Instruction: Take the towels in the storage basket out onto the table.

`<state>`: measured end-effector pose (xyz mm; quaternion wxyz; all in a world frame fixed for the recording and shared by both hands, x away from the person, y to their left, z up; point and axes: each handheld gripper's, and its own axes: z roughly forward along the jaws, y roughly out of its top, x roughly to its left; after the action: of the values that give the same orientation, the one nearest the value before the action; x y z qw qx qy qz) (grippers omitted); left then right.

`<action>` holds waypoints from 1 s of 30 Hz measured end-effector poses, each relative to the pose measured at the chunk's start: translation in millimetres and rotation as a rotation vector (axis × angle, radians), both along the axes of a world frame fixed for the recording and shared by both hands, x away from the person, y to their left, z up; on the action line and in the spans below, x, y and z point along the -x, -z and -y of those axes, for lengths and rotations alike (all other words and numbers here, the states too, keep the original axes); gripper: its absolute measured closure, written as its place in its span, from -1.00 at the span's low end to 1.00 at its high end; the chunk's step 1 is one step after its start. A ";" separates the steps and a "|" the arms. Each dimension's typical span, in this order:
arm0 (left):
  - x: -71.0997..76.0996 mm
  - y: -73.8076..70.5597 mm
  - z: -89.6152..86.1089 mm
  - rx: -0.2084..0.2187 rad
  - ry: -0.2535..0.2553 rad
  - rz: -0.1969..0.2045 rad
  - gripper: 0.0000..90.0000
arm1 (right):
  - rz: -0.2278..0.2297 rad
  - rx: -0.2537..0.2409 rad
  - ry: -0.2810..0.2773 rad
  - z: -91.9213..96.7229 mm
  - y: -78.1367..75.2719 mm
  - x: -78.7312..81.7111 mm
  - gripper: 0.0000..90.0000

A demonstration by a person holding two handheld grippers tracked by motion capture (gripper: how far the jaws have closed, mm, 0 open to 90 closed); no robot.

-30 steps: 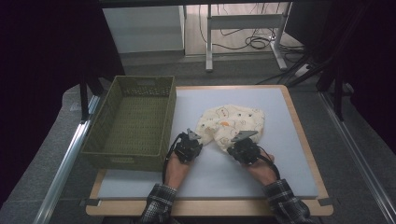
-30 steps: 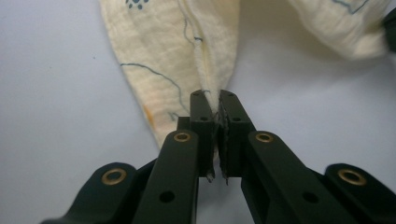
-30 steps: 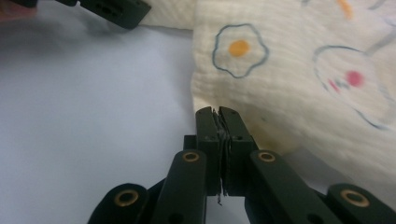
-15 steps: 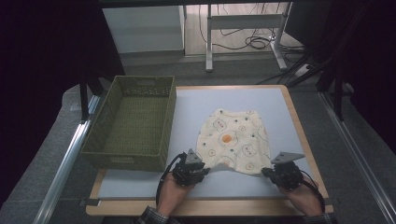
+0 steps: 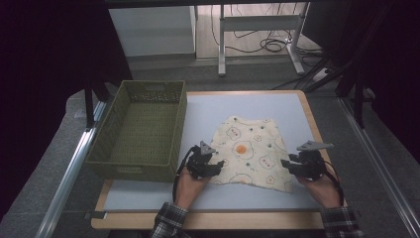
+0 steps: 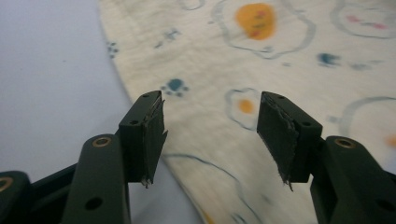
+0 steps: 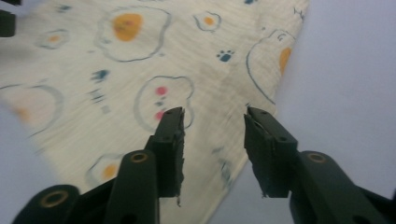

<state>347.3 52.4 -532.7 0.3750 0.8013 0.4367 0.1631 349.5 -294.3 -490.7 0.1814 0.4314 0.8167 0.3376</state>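
Note:
A cream cloth (image 5: 250, 148) printed with fried eggs and paw marks lies spread flat on the pale blue table top (image 5: 247, 104). My left gripper (image 5: 218, 164) rests at the cloth's near left corner, open, its jaws straddling the cloth edge (image 6: 280, 60) with nothing pinched. At the near right corner my right gripper (image 5: 285, 163) is open too, its jaws hovering over the cloth's corner (image 7: 140, 70). In the left gripper view the gripper (image 6: 210, 126) has a wide gap. The right gripper (image 7: 215, 140) in its own view is spread a little less.
An empty olive-green woven basket (image 5: 143, 168) stands on the left of the table, close beside the left gripper. The wooden table rim (image 5: 312, 124) runs just right of the cloth. Metal rails flank the table, and cables and desk legs lie beyond the far edge.
The cloth went from a bunched heap to spread flat. Both grippers drew it toward the near edge and apart to its near corners. They now stand open there.

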 end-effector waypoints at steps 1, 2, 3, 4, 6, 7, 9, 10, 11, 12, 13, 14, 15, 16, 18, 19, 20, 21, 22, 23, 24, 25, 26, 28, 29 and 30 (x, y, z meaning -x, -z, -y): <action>-2.3 2.8 0.1 -0.008 -0.018 0.004 -0.09 | -0.013 0.001 0.009 -1.8 6.9 -6.0 0.21; -3.8 5.1 -0.7 -0.019 -0.023 -0.002 -0.09 | -0.024 0.012 0.021 -3.7 13.5 -10.2 0.21; -4.4 7.6 -1.1 -0.012 -0.024 -0.011 -0.04 | -0.030 0.027 0.032 -5.3 19.8 -13.1 0.26; -3.2 8.7 -2.1 -0.004 -0.024 0.001 0.02 | -0.030 0.038 0.044 -6.6 25.1 -14.0 0.43; -0.7 7.1 -3.9 -0.003 -0.017 -0.005 0.42 | -0.015 0.014 0.051 -7.3 26.6 -10.6 0.85; 0.3 5.8 -5.2 -0.005 -0.003 -0.015 0.64 | -0.021 0.012 0.043 -7.9 26.3 -9.1 0.95; 5.8 5.0 -6.9 -0.003 0.012 -0.028 0.88 | -0.023 0.033 0.030 -9.8 25.1 -4.2 0.97; 10.2 4.5 -8.0 -0.002 0.020 -0.035 0.90 | -0.031 0.040 0.019 -9.8 24.0 -1.1 0.97; 15.7 4.0 -9.0 0.005 0.034 -0.046 0.90 | -0.033 0.043 0.009 -9.3 22.9 2.8 0.97; 22.0 3.4 -10.2 -0.002 0.052 -0.054 0.90 | -0.035 0.042 0.000 -8.5 21.7 7.5 0.97; 28.2 2.7 -11.2 -0.010 0.068 -0.060 0.90 | -0.041 0.046 -0.010 -7.4 20.8 12.4 0.97; 34.1 1.8 -12.1 -0.007 0.085 -0.074 0.89 | -0.045 0.055 -0.020 -5.6 20.1 16.9 0.97; 39.0 0.9 -12.7 0.005 0.112 -0.096 0.86 | -0.052 0.061 -0.024 -3.2 19.7 20.9 0.97; 42.8 -0.3 -12.7 0.019 0.134 -0.110 0.76 | -0.065 0.057 -0.029 -0.6 19.4 23.9 0.96; 46.3 -6.2 -11.4 0.031 0.139 -0.085 0.43 | -0.077 0.047 -0.042 4.0 17.5 27.4 0.87; 45.0 -10.3 -10.1 0.035 0.130 -0.063 0.30 | -0.070 0.043 -0.042 6.1 15.2 27.6 0.79; 41.9 -14.5 -8.3 0.033 0.115 -0.043 0.18 | -0.060 0.038 -0.029 7.7 12.2 26.7 0.70; 37.3 -18.0 -6.0 0.028 0.105 -0.027 0.14 | -0.041 0.037 -0.017 9.3 8.9 24.1 0.63; 31.1 -20.7 -3.5 0.020 0.097 -0.011 0.11 | -0.028 0.031 -0.003 10.5 5.5 20.5 0.56; 24.1 -22.5 -0.5 0.008 0.080 0.003 0.08 | -0.019 0.023 0.005 11.2 2.6 15.7 0.51; 16.3 -23.1 2.7 -0.004 0.062 0.017 0.06 | -0.014 0.019 0.012 11.4 0.4 9.8 0.46; 7.4 -22.8 5.7 -0.008 0.051 0.022 0.06 | -0.007 0.018 0.025 11.2 -1.0 2.8 0.44; -2.1 -21.9 8.4 -0.012 0.032 0.028 0.06 | -0.002 0.018 0.036 10.8 -1.5 -5.2 0.43; -21.9 -19.5 11.8 -0.015 -0.005 0.034 0.07 | 0.005 0.014 0.054 9.3 -1.1 -22.3 0.40; -31.6 -18.2 13.1 -0.013 -0.021 0.037 0.09 | 0.010 0.014 0.065 8.2 -0.4 -31.2 0.39; -41.1 -16.9 13.9 -0.002 -0.039 0.037 0.11 | 0.011 0.012 0.077 6.7 0.6 -39.9 0.38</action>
<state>388.4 38.4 -515.7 0.3792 0.7896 0.4452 0.1857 389.3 -301.0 -491.3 0.2012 0.4595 0.8005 0.3280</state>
